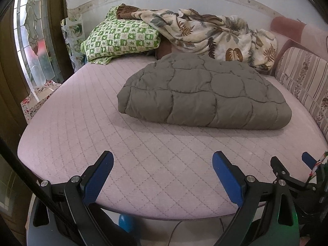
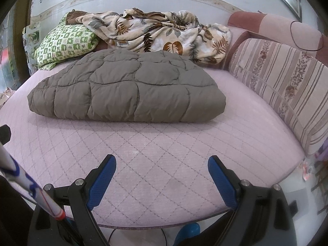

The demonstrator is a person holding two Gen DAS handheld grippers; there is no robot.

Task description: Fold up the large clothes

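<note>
bed: pink quilted mattress (image 1: pixel 143 164)
middle: folded grey puffer jacket (image 2: pixel 127 88)
back: green checked pillow (image 1: pixel 121 39), leafy blanket (image 2: pixel 162 34) heaped beside it
right edge: striped cushion (image 2: pixel 287 86)

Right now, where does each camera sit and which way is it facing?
Left wrist view: sits on the left hand-held gripper, open at the bed's near edge, facing the grey quilted jacket; the right hand-held gripper shows at far right.
Right wrist view: sits on the right hand-held gripper, open, facing the same jacket from further right, with the striped cushion alongside.
Both share the jacket, the pink bed cover, the green checked pillow and the leaf-print blanket.
</note>
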